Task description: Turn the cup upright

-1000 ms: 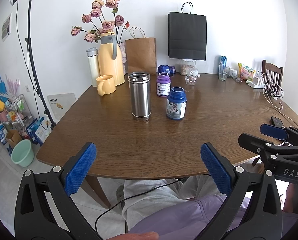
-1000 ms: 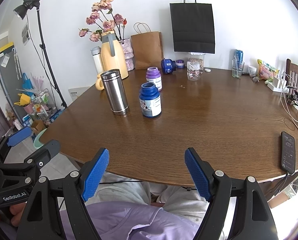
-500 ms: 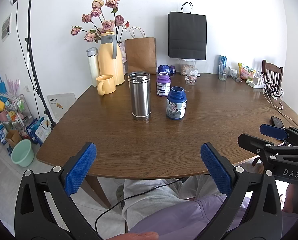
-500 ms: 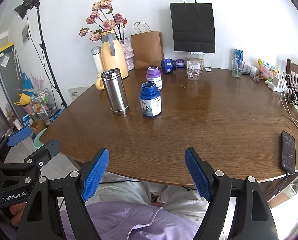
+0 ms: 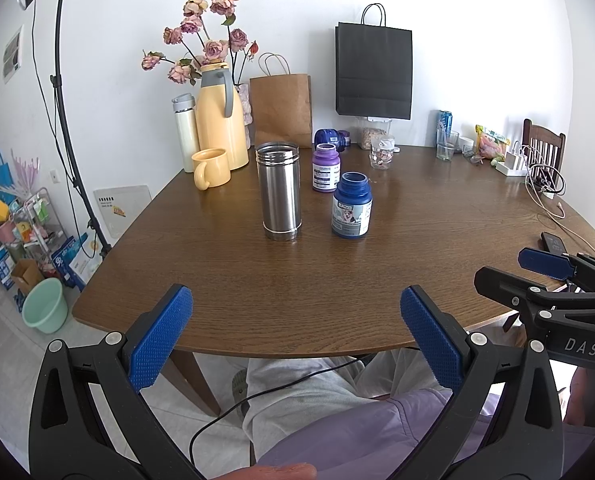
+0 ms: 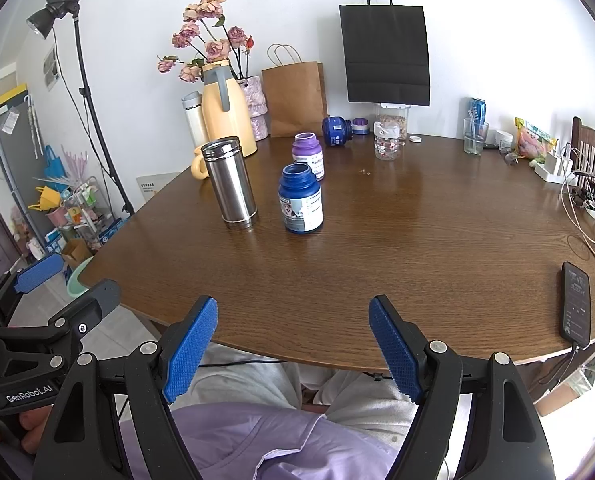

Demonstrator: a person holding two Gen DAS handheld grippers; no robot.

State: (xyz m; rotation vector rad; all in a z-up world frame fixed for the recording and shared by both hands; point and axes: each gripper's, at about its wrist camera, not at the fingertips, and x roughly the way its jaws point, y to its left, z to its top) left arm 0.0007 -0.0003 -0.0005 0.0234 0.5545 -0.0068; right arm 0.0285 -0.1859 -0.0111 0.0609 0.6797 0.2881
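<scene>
A stainless steel cup (image 5: 279,190) (image 6: 232,182) stands on the brown table (image 5: 337,280), its threaded mouth facing up. A blue jar (image 5: 351,206) (image 6: 300,200) sits just to its right. My left gripper (image 5: 293,304) hangs open and holds nothing, at the table's near edge above a person's lap and well short of the cup. My right gripper (image 6: 293,320) is open too, equally far back. Each gripper shows at the side of the other's view: the right gripper (image 5: 545,264) and the left gripper (image 6: 37,276).
Behind the cup stand a purple jar (image 5: 326,168), a yellow mug (image 5: 211,168), a yellow jug (image 5: 219,120) with flowers, and paper bags. A phone (image 6: 576,306) and cables lie at the table's right edge. A light stand (image 5: 63,100) rises on the left.
</scene>
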